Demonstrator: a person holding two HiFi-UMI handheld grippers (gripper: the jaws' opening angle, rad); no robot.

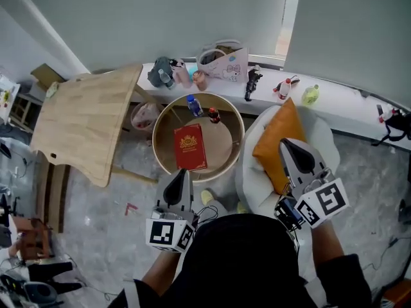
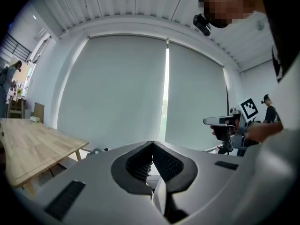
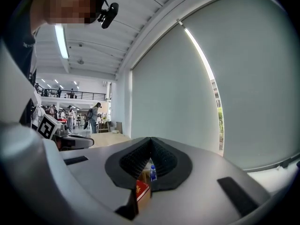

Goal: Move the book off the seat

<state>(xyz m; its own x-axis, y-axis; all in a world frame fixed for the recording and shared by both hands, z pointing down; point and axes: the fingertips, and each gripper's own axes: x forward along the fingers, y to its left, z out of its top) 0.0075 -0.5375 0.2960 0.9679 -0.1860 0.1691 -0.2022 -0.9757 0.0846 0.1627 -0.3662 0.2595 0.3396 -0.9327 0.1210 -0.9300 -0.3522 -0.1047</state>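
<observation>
Progress: looks pretty much done tbh, the book is off the seat, nothing obvious left.
Book spot: flat on the round surface beside the seat.
Book looks: red cover, gold emblem, closed.
Left hand-held gripper: pressed together, empty.
Right hand-held gripper: same, pinching nothing.

Red book flat on round table

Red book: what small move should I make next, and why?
Probably open the left gripper and lower it toward the red book. The book lies flat on the round wooden stand, just ahead of that gripper; both it and the right gripper are shut, empty and clear of the book.
</observation>
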